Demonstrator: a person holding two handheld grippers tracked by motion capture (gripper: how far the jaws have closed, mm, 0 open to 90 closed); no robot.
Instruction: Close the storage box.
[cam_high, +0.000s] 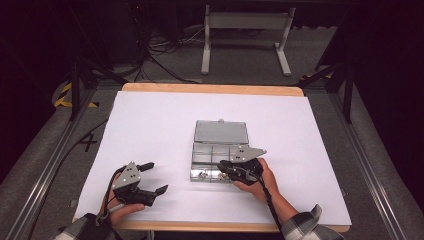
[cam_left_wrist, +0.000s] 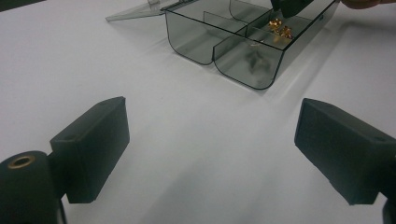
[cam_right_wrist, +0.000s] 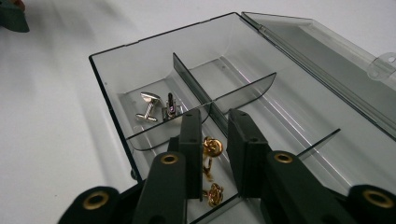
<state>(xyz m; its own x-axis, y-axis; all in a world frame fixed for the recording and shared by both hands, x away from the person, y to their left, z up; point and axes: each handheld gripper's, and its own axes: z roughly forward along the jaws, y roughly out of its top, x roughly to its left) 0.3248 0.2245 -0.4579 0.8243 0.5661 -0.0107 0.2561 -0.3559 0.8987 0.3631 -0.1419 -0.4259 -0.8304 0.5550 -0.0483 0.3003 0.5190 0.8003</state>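
At frame centre, the right claw hangs narrowly parted over gold cufflinks in the open box; a nudge could scatter them. The left claw waits wide.

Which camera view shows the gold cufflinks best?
The right gripper view: the gold cufflinks lie close up in the clear box, between the right gripper jaws. The left gripper view shows distant gold specks; the high view, tiny glints.

Clear smoky plastic box, glossy, w/ shiny metal bits inside.
Gold-tone polished cufflinks at 6 o'clock of box, silver-tone pair at 9; matt black plastic jaws w/ brass inserts on right gripper; matt white sheet over wood-edged table.
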